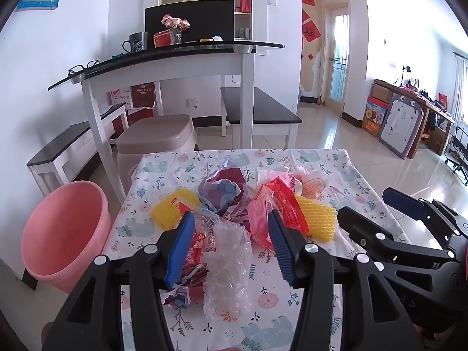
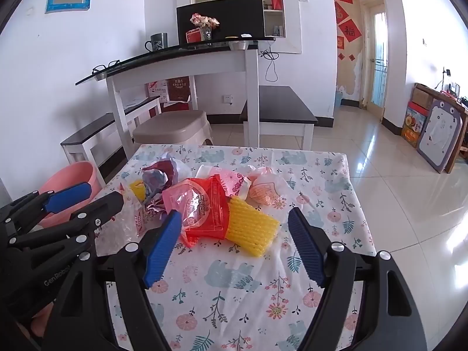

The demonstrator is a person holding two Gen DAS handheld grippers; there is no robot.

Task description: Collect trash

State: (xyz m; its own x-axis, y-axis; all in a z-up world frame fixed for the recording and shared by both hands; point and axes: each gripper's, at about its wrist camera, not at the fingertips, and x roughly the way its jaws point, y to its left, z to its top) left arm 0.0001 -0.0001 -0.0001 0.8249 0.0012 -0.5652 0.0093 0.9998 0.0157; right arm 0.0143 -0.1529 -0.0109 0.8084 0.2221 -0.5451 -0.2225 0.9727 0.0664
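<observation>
With both grippers, left [image 1: 231, 234] and right [image 2: 234, 234], gaping empty, I'd lower left around the bubble wrap [image 1: 226, 266] beside the pink bin [image 1: 63, 228], then squeeze.

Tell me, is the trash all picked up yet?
Not yet. Nothing looks done: the pink bucket looks empty as far as its inside shows. Both the left gripper and right gripper are open, holding nothing. Still left on the table: bubble wrap, red wrapper, yellow foam nets, crumpled bags.
</observation>
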